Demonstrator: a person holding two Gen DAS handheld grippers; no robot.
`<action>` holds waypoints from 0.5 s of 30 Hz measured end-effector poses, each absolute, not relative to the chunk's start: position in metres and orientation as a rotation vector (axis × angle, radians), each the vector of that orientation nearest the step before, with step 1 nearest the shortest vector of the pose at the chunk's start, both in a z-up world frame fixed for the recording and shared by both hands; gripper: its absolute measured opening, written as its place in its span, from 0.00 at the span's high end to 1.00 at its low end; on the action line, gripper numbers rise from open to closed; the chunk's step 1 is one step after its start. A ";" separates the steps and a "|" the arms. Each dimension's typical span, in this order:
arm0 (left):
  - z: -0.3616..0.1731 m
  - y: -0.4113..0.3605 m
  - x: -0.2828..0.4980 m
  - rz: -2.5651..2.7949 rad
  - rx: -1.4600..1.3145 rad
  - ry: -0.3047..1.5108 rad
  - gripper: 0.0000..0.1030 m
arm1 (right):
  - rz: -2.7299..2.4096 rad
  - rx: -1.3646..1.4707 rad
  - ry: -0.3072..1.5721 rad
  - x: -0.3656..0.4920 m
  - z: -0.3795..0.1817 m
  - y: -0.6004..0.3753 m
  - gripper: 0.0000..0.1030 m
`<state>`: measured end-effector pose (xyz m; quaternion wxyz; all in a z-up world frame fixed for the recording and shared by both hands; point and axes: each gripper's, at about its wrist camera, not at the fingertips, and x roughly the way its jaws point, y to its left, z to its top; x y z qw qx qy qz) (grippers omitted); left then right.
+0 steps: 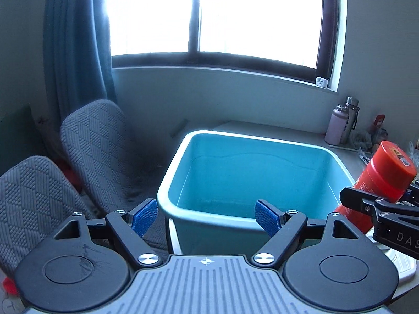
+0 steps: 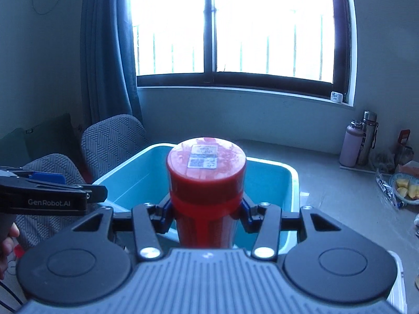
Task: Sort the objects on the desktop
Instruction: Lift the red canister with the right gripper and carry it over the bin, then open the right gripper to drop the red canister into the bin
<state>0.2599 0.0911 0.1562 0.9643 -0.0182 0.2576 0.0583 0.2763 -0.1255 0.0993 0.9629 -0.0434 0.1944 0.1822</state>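
A red cylindrical canister [image 2: 207, 183] with a white label on its lid is clamped between the blue pads of my right gripper [image 2: 207, 214], held up over the near edge of a teal plastic bin [image 2: 272, 180]. In the left wrist view the canister [image 1: 379, 180] shows at the right, tilted, gripped by the right gripper [image 1: 371, 204] beside the bin [image 1: 251, 178]. My left gripper [image 1: 207, 217] is open and empty, its blue pads [image 1: 145, 217] spread over the bin's near rim. The bin's inside looks bare.
Two grey fabric chairs [image 1: 89, 146] stand left of the bin. On the grey desk [image 2: 340, 196] at the right are a pink bottle [image 2: 352, 146], a steel flask [image 2: 368, 136], a plate of food [image 2: 406, 188] and wrappers. A window and curtain are behind.
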 end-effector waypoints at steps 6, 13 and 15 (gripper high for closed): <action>0.162 0.098 0.299 0.091 -0.027 0.541 0.19 | 0.342 -0.080 0.398 0.308 0.104 -0.120 0.52; 0.160 0.109 0.338 0.058 -0.009 0.577 0.19 | 0.309 -0.065 0.437 0.341 0.100 -0.116 0.52; 0.157 0.111 0.347 0.049 -0.003 0.585 0.19 | 0.300 -0.064 0.448 0.349 0.098 -0.114 0.52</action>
